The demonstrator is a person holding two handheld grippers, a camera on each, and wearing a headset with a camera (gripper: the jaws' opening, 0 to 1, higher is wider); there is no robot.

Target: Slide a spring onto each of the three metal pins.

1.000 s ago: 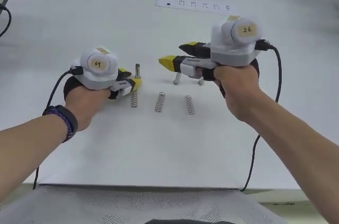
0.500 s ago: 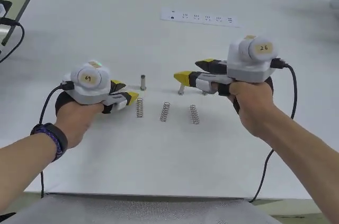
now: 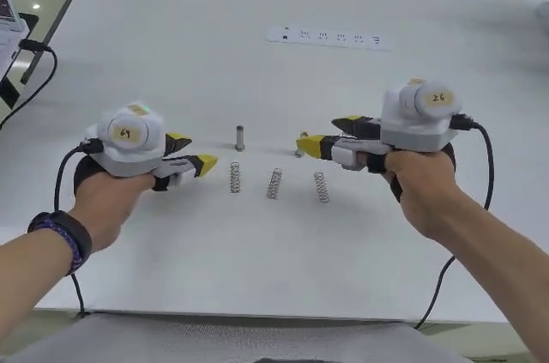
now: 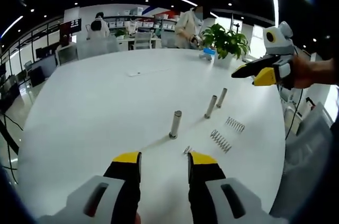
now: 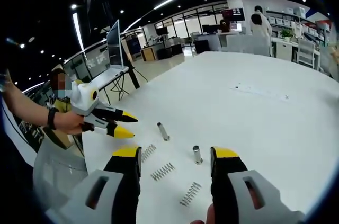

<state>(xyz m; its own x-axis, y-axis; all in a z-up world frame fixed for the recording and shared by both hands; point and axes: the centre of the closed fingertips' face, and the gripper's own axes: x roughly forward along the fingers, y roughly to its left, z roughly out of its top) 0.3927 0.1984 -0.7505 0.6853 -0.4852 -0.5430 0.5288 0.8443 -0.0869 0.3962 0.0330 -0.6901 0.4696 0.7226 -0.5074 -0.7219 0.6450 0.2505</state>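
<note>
The left gripper (image 3: pixel 190 150) is held over the white worktop (image 3: pixel 257 260) with its yellow-tipped fingers (image 4: pixel 127 159) parted and empty. The right gripper (image 3: pixel 324 135) is likewise spread, with nothing gripped. Three small coiled steel springs (image 3: pixel 274 183) are laid in a row between the two sets of fingers, clear of the pins. Three short upright metal pins (image 4: pixel 175 124) are seen beyond the left fingers, the nearest just ahead. In the head view one pin is masked by the right fingers. A white power strip (image 3: pixel 328 37) lies well beyond.
</note>
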